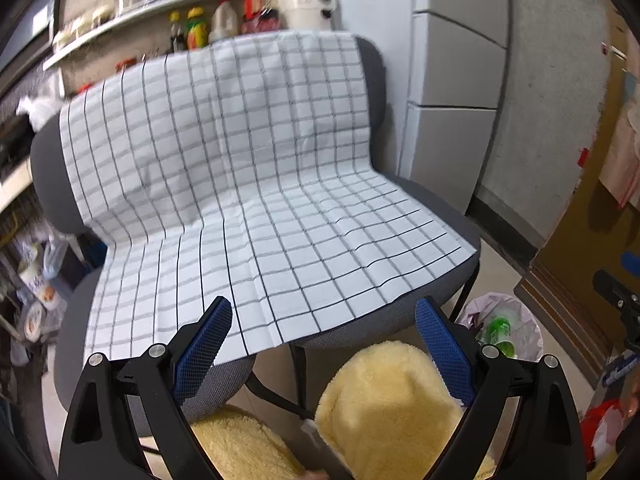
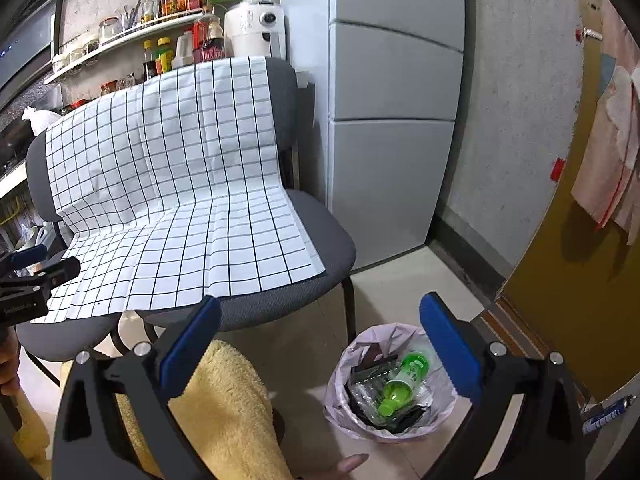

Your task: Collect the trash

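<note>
Two grippers, left gripper [image 1: 324,344] and right gripper [image 2: 320,344], both spread apart and empty, trash bin [image 2: 436,420] with pink liner on floor by chair's front-right leg, holding green bottle [image 2: 400,384] atop dark wrappers [image 2: 368,392], checkered cloth [image 2: 180,200] bare over chair [image 2: 332,240].

Two grey chairs [image 2: 320,240] stand side by side on the pale tiled floor [image 2: 400,280], a white checked cloth [image 2: 180,200] draped over their backs and seats. A lined bin [image 2: 344,384] of trash stands on the floor beside them.
</note>
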A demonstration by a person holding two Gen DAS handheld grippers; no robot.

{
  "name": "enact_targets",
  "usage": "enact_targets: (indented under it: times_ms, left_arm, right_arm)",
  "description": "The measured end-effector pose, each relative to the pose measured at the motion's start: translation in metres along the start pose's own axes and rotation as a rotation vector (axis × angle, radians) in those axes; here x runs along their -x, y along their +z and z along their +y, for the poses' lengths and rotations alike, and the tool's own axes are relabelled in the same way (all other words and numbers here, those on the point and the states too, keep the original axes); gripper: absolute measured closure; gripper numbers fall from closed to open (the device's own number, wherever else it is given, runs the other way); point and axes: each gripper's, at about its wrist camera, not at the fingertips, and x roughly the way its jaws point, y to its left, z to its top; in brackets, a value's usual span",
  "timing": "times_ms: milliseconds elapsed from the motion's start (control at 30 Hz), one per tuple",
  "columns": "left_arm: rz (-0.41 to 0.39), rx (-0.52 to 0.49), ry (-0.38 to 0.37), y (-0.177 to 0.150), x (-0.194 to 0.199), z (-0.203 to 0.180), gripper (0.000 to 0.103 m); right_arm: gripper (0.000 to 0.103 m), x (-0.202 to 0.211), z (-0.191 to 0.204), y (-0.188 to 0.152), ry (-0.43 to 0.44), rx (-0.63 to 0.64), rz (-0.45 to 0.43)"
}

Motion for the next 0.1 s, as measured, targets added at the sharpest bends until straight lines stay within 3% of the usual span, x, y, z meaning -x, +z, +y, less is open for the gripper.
enact_targets:
  times_ms: [100]
  left_arm:
    - [0.049, 0.042, 0.005, -0.001, -0.021, 0.023, 0.011]
  right_arm:
    - [0.006, -0.041, 0.014, 0.009, 0.093, 0.015, 0.058]
